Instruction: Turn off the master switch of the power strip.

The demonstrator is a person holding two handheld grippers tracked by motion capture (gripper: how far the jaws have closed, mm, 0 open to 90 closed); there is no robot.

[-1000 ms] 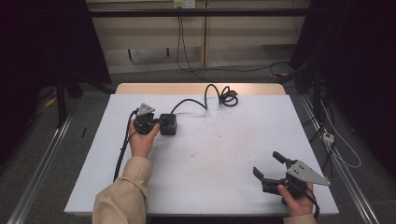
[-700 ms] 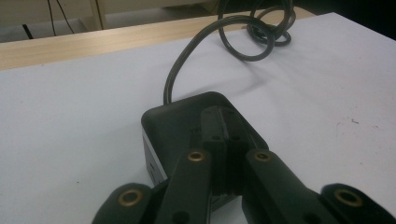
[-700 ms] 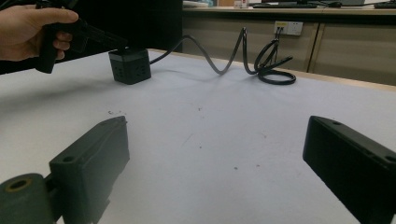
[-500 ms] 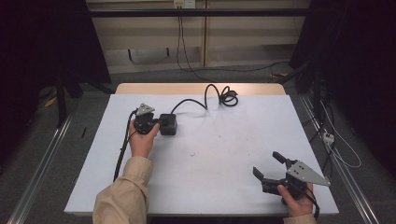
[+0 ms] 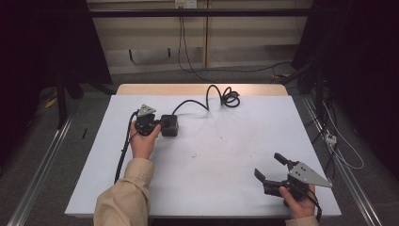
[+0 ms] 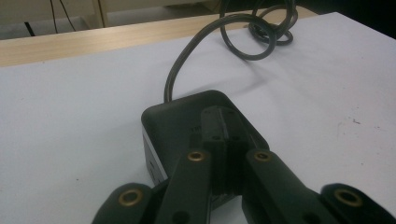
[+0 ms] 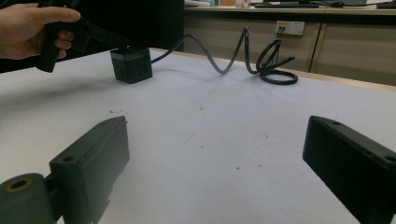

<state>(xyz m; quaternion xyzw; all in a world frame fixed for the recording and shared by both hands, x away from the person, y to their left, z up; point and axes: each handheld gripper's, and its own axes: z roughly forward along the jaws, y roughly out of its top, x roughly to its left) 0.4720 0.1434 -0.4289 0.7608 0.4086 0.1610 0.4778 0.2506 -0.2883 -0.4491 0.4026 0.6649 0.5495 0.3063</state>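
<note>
A black cube-shaped power socket point(image 5: 169, 125) sits on the white table point(image 5: 221, 155) at the left middle, its black cable point(image 5: 229, 98) running back to a coil near the far edge. My left gripper point(image 5: 159, 125) is shut, its two jaws pressed together and resting on the cube's top point(image 6: 187, 116), as the left gripper view point(image 6: 227, 122) shows. Nothing shows between the jaws. My right gripper point(image 5: 268, 165) stands open low over the table's near right corner, nothing between its jaws point(image 7: 215, 126). It faces the cube point(image 7: 132, 65) and the left gripper point(image 7: 105, 37) far off.
The coiled cable point(image 7: 275, 65) lies at the back middle of the table, close to the wooden far edge point(image 5: 197, 89). The left gripper's own cable point(image 5: 123, 150) trails down the table's left side. Small dark specks point(image 7: 114, 111) mark the white surface.
</note>
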